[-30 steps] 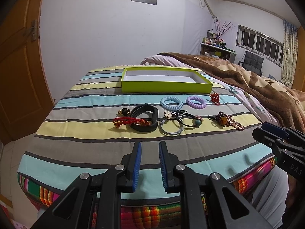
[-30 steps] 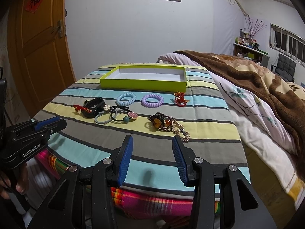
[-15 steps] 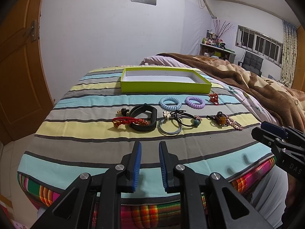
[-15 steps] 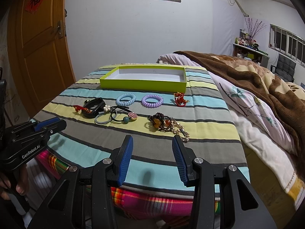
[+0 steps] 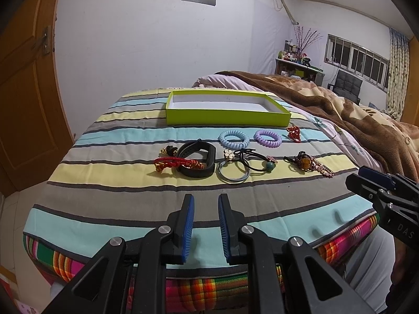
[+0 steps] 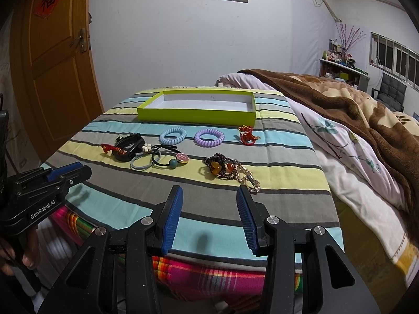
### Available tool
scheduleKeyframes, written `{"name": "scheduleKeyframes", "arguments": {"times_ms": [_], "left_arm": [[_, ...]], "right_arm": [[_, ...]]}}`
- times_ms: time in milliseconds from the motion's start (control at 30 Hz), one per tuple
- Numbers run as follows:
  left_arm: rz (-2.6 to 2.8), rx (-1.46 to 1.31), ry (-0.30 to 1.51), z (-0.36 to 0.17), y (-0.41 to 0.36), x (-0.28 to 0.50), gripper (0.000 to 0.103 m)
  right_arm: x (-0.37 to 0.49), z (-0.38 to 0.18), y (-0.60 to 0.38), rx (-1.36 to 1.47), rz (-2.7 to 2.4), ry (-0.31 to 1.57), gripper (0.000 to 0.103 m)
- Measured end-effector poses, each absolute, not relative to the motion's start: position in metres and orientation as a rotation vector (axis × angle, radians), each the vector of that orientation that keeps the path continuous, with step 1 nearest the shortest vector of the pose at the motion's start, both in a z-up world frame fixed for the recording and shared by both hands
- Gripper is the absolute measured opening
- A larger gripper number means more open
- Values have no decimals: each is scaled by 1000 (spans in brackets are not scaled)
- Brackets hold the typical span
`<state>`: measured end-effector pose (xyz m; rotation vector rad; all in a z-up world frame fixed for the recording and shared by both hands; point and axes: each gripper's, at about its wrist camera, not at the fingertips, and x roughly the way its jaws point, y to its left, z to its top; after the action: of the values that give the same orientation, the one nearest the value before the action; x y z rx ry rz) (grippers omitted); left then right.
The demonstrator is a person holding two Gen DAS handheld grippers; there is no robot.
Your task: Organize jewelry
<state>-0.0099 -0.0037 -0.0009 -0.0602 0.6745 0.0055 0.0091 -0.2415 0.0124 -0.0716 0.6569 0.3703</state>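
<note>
Jewelry: scattered in a loose row on the striped bed cover, near the green box.
Left tool: jaws narrowly apart, holding nothing.
Right tool: jaws wide, holding nothing, just short of the beaded bracelet.
Green box: beyond the blue coil hair tie and purple coil hair tie.

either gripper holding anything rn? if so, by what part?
Nothing held. Left gripper and right gripper both hang open and empty above the near edge of the striped bedspread, short of the jewelry.
</note>
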Motion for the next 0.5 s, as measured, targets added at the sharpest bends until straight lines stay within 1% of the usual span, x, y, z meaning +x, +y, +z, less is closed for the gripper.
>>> {"name": "scheduleKeyframes", "arguments": {"times_ms": [500], "left_arm": [[0,-76,680,-2,-2,-8,18]], "right_arm": [[8,12,-242,-71,370,658,44]]}}
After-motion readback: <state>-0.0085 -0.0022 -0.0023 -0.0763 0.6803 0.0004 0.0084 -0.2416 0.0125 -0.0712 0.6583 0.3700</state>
